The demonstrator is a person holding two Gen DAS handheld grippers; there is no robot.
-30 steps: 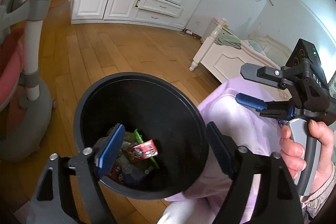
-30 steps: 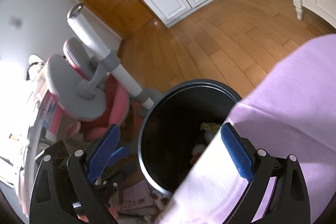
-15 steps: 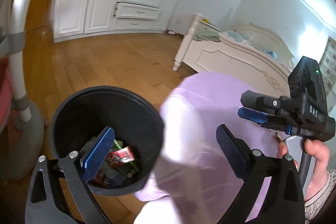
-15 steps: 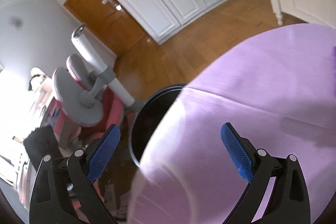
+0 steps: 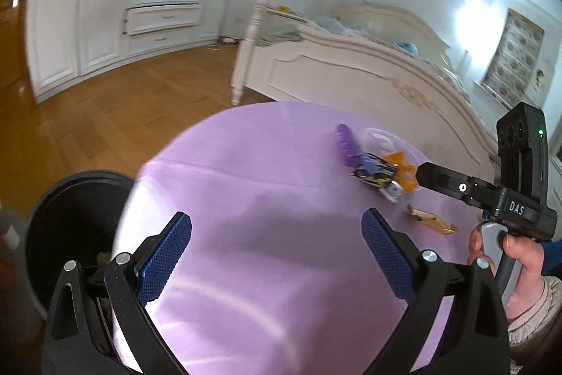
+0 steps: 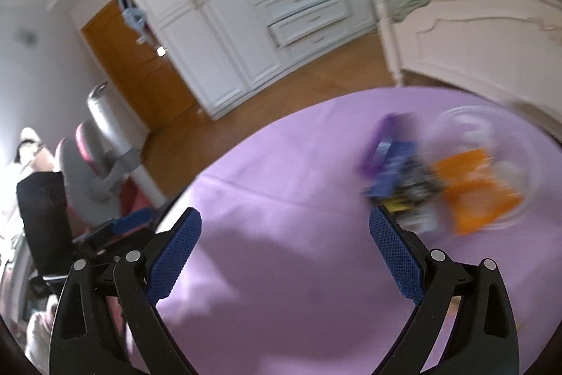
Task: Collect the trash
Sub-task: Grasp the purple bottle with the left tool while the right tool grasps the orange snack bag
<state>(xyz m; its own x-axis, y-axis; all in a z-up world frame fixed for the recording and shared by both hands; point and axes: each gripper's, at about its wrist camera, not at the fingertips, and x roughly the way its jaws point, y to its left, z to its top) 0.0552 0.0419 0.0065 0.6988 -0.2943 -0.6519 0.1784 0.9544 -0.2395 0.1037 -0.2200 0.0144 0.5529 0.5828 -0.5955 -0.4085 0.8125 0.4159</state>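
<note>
Two grippers, both empty with fingers spread wide: left gripper (image 5: 276, 255) hangs over the near part of the lilac tablecloth (image 5: 267, 185); right gripper (image 6: 285, 246) hangs over the same cloth, its right pad just short of the trash pile.

One black bin (image 5: 70, 234) on the floor, tucked against the table's left edge. Interior mostly dark in this view, contents not readable.

Trash on the table, far right side, four loose pieces I can count in the left view:
- one purple ribbed piece (image 5: 346, 143), elongated, lying flat
- one dark blue/black/yellow wrapper (image 5: 376, 173), crumpled, touching the purple piece
- one orange wrapper (image 5: 402, 169), sitting partly in one clear plastic bowl (image 5: 377, 137)
- one small gold wrapper (image 5: 432, 222), alone, nearer the front, apart from the cluster

Right view shows the same cluster but motion-blurred: purple piece (image 6: 384, 143), dark wrapper (image 6: 404, 178), orange wrapper (image 6: 474, 192), clear bowl (image 6: 491, 122). Gold wrapper not identifiable there.

Right gripper also visible in the left view, over the table's right edge, held by the right hand (image 5: 520, 255).
</note>
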